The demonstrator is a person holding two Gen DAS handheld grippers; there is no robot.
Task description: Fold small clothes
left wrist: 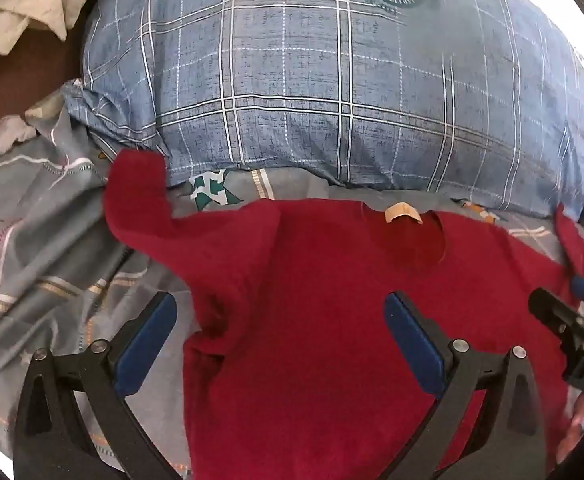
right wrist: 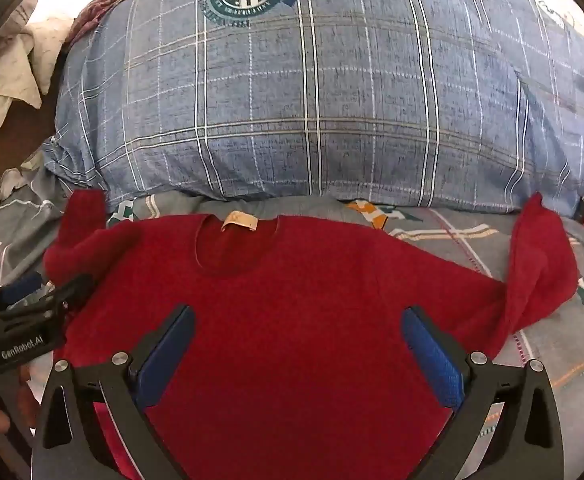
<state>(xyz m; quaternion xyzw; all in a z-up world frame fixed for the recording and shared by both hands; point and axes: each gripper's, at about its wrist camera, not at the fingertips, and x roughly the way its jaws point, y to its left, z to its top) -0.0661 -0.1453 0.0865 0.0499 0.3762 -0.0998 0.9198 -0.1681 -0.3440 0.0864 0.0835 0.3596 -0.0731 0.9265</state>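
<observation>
A big blue plaid pillow (right wrist: pixel 323 92) with a round green crest fills the bed from 10 to 2 o'clock, pressing right up to the top edge of the work area. Crumpled pale cloth (left wrist: pixel 24 8) sits off at 10 o'clock, and a grey patterned bedsheet (right wrist: pixel 551 360) covers the bed underneath everything.

The red sweater (right wrist: pixel 292 308) lies front-up on the sheet, just this side of the pillow, collar toward 12 o'clock with a tan neck label (right wrist: pixel 239 222) showing. Its body is fairly flat. One sleeve bunches up at 9 o'clock against the pillow's corner; the other kinks upward at 3 o'clock.

The left claw (left wrist: pixel 278 342) hangs over the sweater's 9 o'clock side, fingers spread wide, gripping nothing. The right claw (right wrist: pixel 297 354) is over the middle of the body, also spread wide and holding nothing. Whether the blue pads (right wrist: pixel 431 364) actually touch the knit, I can't tell.
</observation>
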